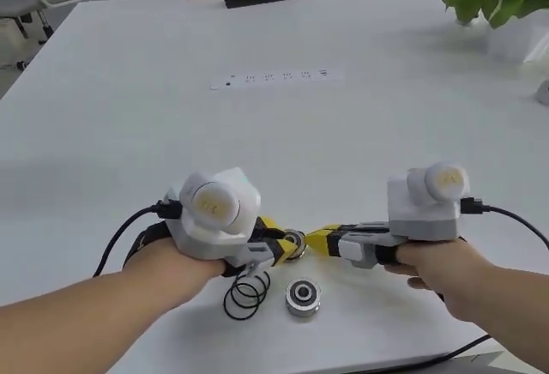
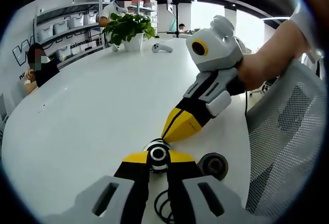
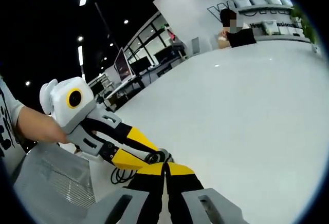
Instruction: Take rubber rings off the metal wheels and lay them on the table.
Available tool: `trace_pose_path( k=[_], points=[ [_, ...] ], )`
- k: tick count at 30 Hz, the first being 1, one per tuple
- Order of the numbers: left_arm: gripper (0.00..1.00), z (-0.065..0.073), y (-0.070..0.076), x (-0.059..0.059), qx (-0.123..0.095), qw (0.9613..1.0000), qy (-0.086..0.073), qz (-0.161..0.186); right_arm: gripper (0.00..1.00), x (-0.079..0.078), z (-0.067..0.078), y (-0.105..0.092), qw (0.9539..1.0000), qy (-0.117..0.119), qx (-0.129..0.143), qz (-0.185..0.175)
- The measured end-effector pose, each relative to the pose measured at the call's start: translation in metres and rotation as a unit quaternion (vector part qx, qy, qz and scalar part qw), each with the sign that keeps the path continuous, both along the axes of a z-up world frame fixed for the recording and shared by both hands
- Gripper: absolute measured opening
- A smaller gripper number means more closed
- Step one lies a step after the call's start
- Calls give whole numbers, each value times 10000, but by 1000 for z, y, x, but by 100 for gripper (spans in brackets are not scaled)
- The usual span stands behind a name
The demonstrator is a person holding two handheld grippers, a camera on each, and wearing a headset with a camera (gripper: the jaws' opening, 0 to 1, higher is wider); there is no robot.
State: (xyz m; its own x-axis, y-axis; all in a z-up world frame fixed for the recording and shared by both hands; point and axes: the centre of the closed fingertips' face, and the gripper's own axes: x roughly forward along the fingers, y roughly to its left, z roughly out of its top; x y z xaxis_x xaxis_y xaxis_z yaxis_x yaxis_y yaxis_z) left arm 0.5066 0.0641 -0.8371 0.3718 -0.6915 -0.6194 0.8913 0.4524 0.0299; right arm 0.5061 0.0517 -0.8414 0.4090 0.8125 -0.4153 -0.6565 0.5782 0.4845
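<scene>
The white table (image 1: 171, 117) is broad and flat, so anything laid on it should stay where it is put. At its far corner stands the one container, a pale pot (image 2: 134, 42) holding a leafy plant (image 2: 128, 28), well away from the work. Near the front edge the two grippers meet nose to nose. The left gripper (image 1: 279, 245) is clamped across a small metal wheel (image 2: 158, 154), with a jaw on each side face. The right gripper (image 1: 322, 238) has its jaws drawn together and its tips touch that wheel's rim, though I cannot make out whether they have pinched a ring. A second wheel (image 1: 302, 295) stands free on the table just in front of them, and from the left gripper view it looks to have a dark band around it. Both wheels are probably dense, rigid and smooth, so they may twist in a light grip. They are best held flat across the faces, which leaves the rim free. Just beside the second wheel lie a few thin black rings (image 1: 247, 292), overlapping in a loose cluster. They look light, soft and stretchy, and likely cling to the metal. I would nip a ring at one spot on the rim and peel it sideways rather than pull straight out. Once let go, it should drop limp.
</scene>
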Motion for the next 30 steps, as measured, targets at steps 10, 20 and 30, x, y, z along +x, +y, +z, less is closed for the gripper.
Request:
trace_pose_path(
  k=[10,20,30],
  points=[
    [7,0,0,0,22,10000,-5,30,0,-2,5,4,9999,107,109,-5],
    [7,0,0,0,16,10000,-11,24,0,-6,6,9,9999,81,100,105],
    [7,0,-2,-2,4,10000,-21,-4,0,-10,12,12,9990,231,351,127]
  ],
)
